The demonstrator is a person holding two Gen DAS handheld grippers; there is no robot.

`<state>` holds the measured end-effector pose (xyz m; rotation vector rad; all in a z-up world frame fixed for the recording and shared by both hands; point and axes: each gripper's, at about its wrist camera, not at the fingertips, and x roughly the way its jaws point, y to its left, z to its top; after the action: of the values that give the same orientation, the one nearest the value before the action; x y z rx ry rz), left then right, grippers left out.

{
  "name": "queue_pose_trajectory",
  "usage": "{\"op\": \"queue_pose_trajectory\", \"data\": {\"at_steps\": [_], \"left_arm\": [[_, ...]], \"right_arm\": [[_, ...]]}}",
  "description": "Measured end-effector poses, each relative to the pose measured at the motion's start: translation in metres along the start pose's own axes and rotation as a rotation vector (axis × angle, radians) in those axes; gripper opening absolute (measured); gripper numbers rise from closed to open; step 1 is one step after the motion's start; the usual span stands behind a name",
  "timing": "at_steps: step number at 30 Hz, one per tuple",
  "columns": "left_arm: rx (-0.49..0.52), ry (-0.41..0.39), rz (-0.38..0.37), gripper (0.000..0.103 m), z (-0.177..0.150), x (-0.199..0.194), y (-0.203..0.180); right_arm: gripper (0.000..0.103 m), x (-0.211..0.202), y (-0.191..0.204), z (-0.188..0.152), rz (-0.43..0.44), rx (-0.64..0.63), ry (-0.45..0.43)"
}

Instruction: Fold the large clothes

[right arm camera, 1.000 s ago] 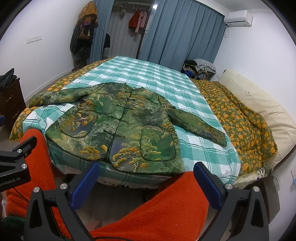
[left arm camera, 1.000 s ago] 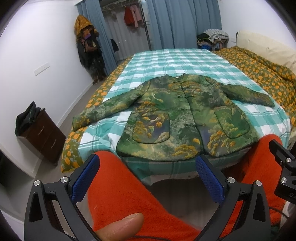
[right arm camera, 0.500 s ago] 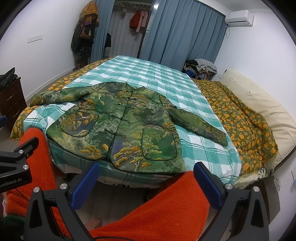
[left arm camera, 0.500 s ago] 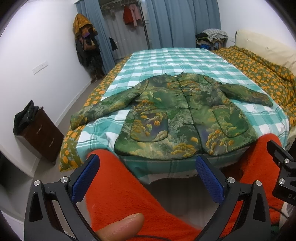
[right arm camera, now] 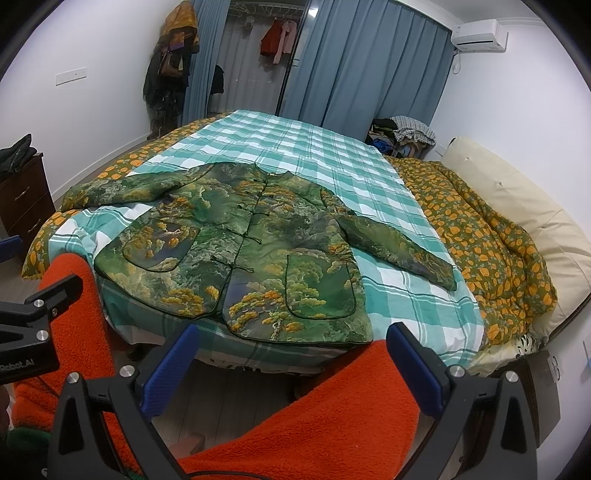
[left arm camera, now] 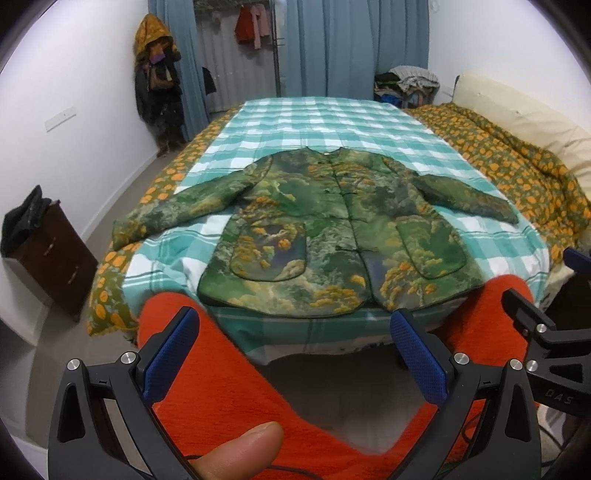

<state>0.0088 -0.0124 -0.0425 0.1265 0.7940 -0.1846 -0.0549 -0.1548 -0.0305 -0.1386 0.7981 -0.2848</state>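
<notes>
You are holding the left gripper (left arm camera: 295, 354) and right gripper (right arm camera: 291, 365) spread wide, empty, the green padded jacket (left arm camera: 332, 236) lying flat at 12 o'clock on the checked bedsheet (left arm camera: 325, 122).

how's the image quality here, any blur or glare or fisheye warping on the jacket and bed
Left wrist view: jacket sharp and evenly lit, no glare; the checked bed cover bulges from fisheye warping, corners vignetted black. Right wrist view: equally sharp, walls curve, air conditioner bent near the rim.
</notes>
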Motion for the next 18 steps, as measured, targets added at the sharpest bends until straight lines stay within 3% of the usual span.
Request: {"op": "queue_pose_trajectory", "data": {"at_steps": [18], "left_arm": [[0.015, 0.005, -0.008, 0.103, -0.0007, 0.0004, -0.0010]], "right_arm": [[0.103, -0.0005, 0.0057, -0.0015, 0.002, 0.000, 0.002]]}}
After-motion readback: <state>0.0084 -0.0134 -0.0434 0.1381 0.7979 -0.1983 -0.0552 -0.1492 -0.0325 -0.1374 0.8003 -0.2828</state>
